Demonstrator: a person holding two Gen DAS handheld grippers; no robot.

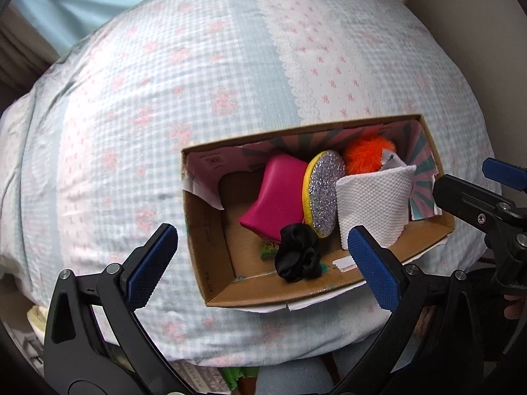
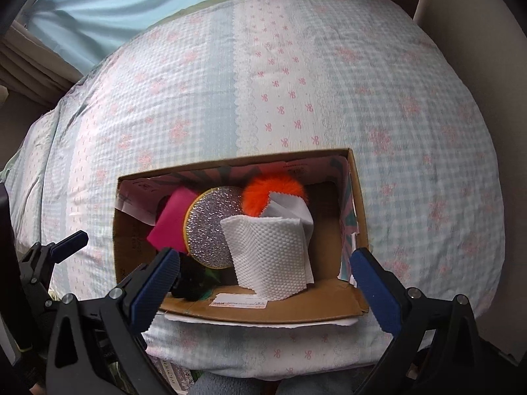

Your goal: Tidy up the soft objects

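Note:
An open cardboard box [image 1: 210,256] [image 2: 357,197] lies on a quilted bed cover. It holds a pink pouch [image 1: 276,197] [image 2: 169,222], a glittery silver disc with a yellow rim [image 1: 324,191] [image 2: 210,227], an orange pompom [image 1: 365,154] [image 2: 266,189], a white textured cloth [image 1: 372,204] [image 2: 270,253], a black scrunchie [image 1: 296,253] [image 2: 189,278] and a small green item [image 1: 268,250]. My left gripper [image 1: 263,263] is open and empty above the box's near left part. My right gripper [image 2: 263,293] is open and empty above the box's near edge.
The bed cover [image 1: 164,98] [image 2: 362,82] has pale blue checks and pink bows. A light blue curtain [image 1: 82,3] [image 2: 131,3] hangs at the back left. A beige headboard or wall [image 2: 461,10] stands at the right. The right gripper shows in the left wrist view [image 1: 487,207].

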